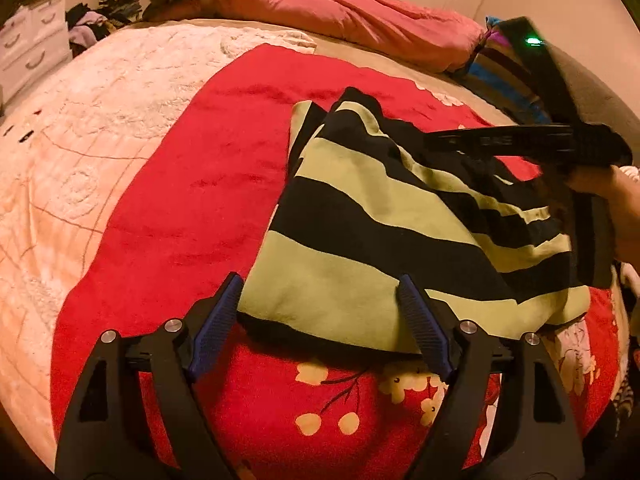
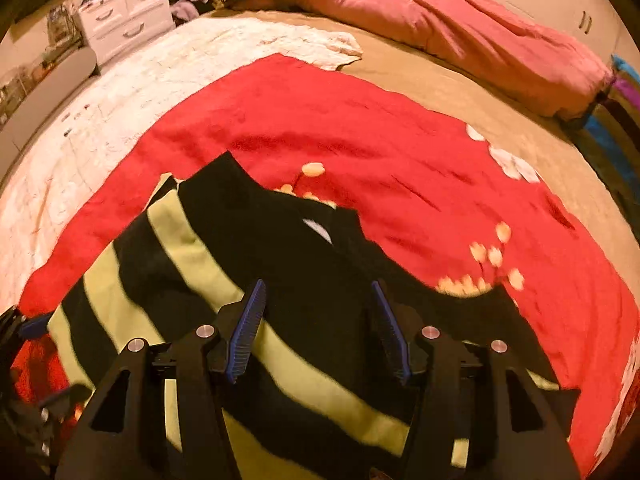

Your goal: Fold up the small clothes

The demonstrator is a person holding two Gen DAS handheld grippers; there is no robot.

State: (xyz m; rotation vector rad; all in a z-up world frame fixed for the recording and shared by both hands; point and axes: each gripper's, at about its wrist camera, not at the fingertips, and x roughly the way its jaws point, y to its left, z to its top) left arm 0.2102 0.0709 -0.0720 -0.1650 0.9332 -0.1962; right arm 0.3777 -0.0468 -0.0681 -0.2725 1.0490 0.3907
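A black and light-green striped small garment lies partly folded on a red flowered blanket on the bed. My left gripper is open, its blue pads straddling the garment's near edge. In the right wrist view the same garment fills the lower middle. My right gripper is open and hovers over the garment's black part, holding nothing. The right gripper's body and the hand holding it also show at the right of the left wrist view, above the garment.
A pink duvet lies along the far side of the bed. A white textured blanket lies left of the red one. A white drawer unit and a pile of clothes stand at the far left. Striped colourful fabric lies at the far right.
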